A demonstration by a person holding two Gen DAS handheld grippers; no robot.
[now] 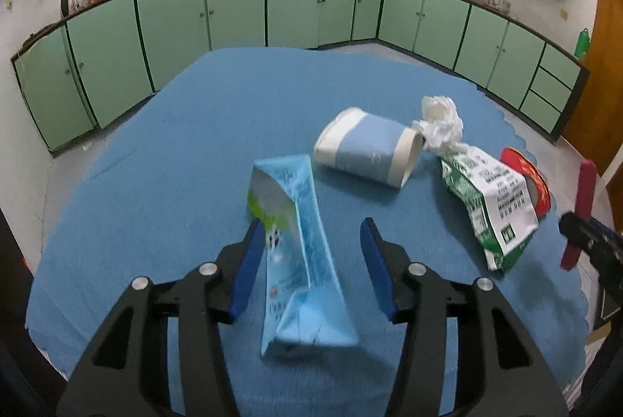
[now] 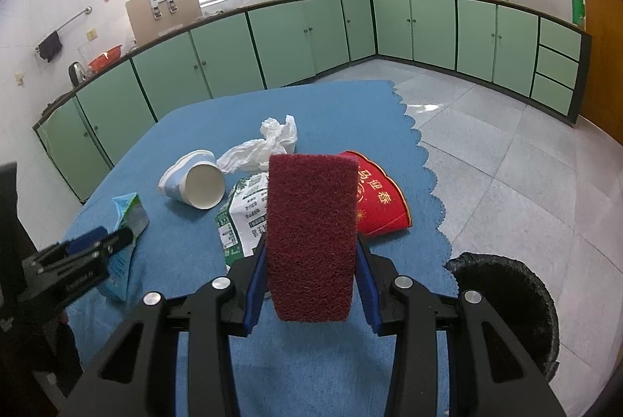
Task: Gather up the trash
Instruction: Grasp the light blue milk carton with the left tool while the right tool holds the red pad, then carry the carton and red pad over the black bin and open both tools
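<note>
A light blue milk carton (image 1: 300,249) lies on the blue cloth between the open fingers of my left gripper (image 1: 313,234); it touches the left finger, and the right finger is apart from it. The carton also shows in the right wrist view (image 2: 126,222). My right gripper (image 2: 311,249) is shut on a dark red scouring pad (image 2: 311,234), held upright above the cloth. A blue-and-white paper cup (image 1: 368,148) lies on its side. A crumpled white plastic bag (image 1: 440,121), a green-and-white packet (image 1: 490,203) and a red paper fan piece (image 2: 379,201) lie beside it.
The blue cloth (image 1: 163,164) covers the table; its scalloped edge runs along the right. A bin with a black liner (image 2: 506,304) stands on the tiled floor at the table's right. Green kitchen cabinets (image 1: 233,12) line the far walls.
</note>
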